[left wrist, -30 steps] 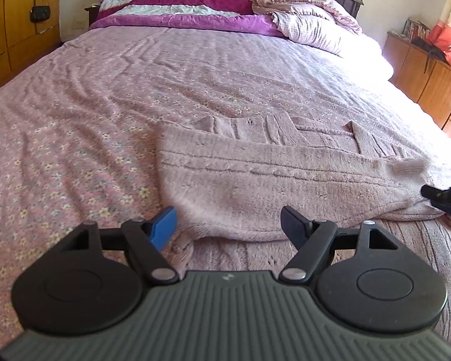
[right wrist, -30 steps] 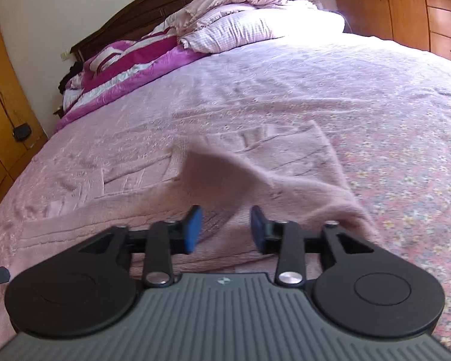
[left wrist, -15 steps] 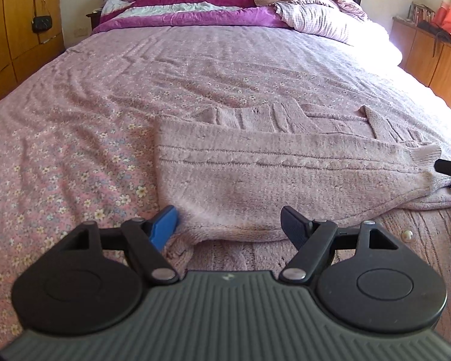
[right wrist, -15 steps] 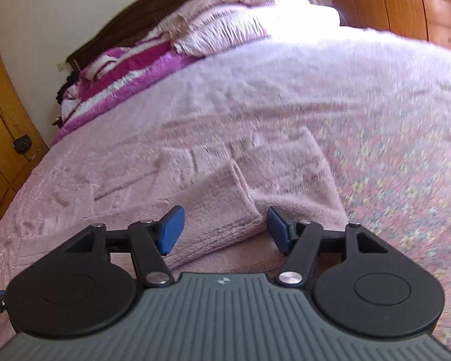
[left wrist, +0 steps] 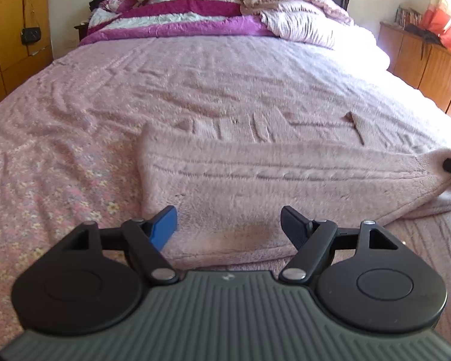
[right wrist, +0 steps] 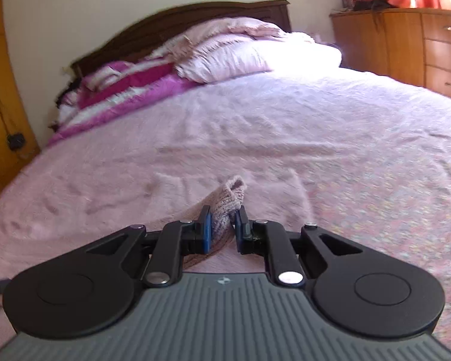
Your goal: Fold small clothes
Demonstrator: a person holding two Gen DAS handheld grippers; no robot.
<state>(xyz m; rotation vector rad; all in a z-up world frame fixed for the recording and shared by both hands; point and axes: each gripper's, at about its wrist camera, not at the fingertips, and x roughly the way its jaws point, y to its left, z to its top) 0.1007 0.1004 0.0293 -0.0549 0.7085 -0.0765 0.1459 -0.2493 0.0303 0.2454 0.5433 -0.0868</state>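
Over on the left the left gripper (left wrist: 228, 222) has dipped a bit closer to the pink knit sweater (left wrist: 255, 180), which lies spread across the near end of the bed (left wrist: 75, 114), jaws wide with nothing pinched. On the right, the right gripper (right wrist: 222, 228), wide open half a second ago, is closing its jaws on the sweater's cuff (right wrist: 228, 198), so I'd guess a sleeve fold is next. Nothing's really in the way; the striped quilt (left wrist: 171, 15) and pillows (left wrist: 300, 21) sit up by the headboard.
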